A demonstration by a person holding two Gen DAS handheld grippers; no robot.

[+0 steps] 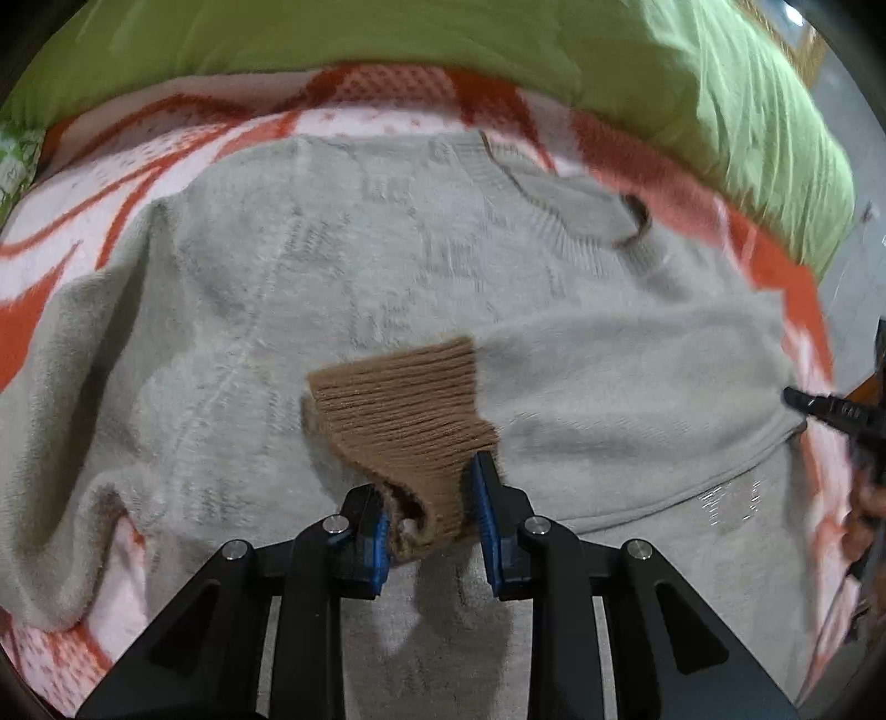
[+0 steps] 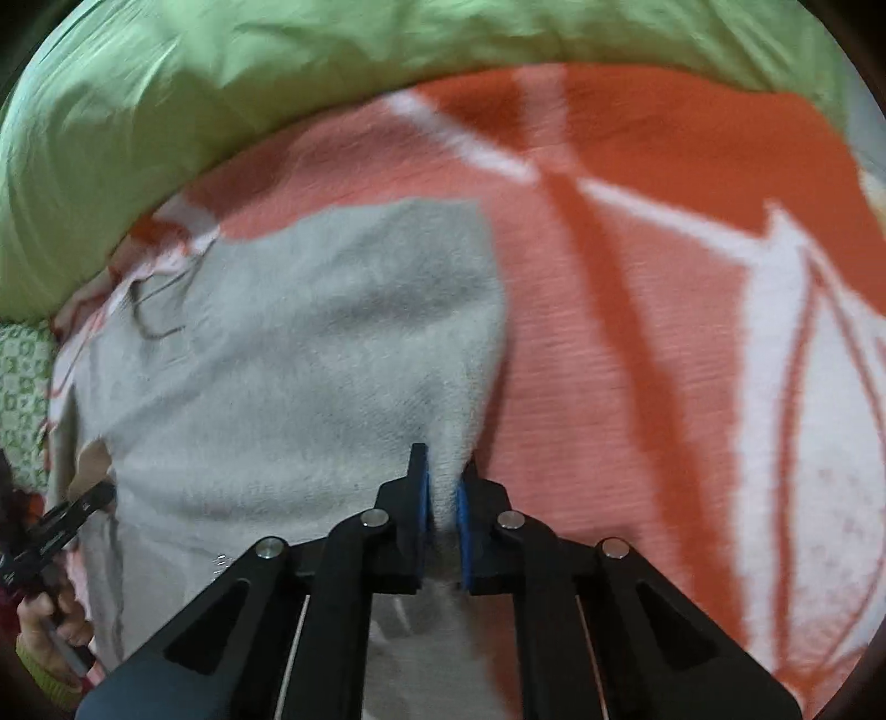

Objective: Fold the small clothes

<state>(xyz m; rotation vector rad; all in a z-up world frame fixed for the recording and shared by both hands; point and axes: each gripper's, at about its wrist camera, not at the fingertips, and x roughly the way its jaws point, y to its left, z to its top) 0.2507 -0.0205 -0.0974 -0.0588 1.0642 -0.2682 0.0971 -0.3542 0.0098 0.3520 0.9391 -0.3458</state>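
A grey knitted sweater (image 1: 387, 249) lies spread on an orange and white blanket (image 1: 83, 221). Its sleeve is folded across the body and ends in a brown ribbed cuff (image 1: 404, 399). My left gripper (image 1: 423, 473) stands open just above the sweater; the cuff's curled end lies loosely between its blue pads, uncompressed. My right gripper (image 2: 443, 454) is shut on the sweater's (image 2: 304, 360) right edge, and grey fabric bunches up between its pads. Each gripper shows at the edge of the other's view: the right gripper (image 1: 830, 410) and the left gripper (image 2: 83, 509).
A rumpled green duvet (image 1: 443, 39) rises behind the blanket and borders it along the far side (image 2: 221, 83). The blanket (image 2: 664, 332) stretches out to the right of the sweater. A person's hand (image 2: 50, 626) holds the left gripper's handle.
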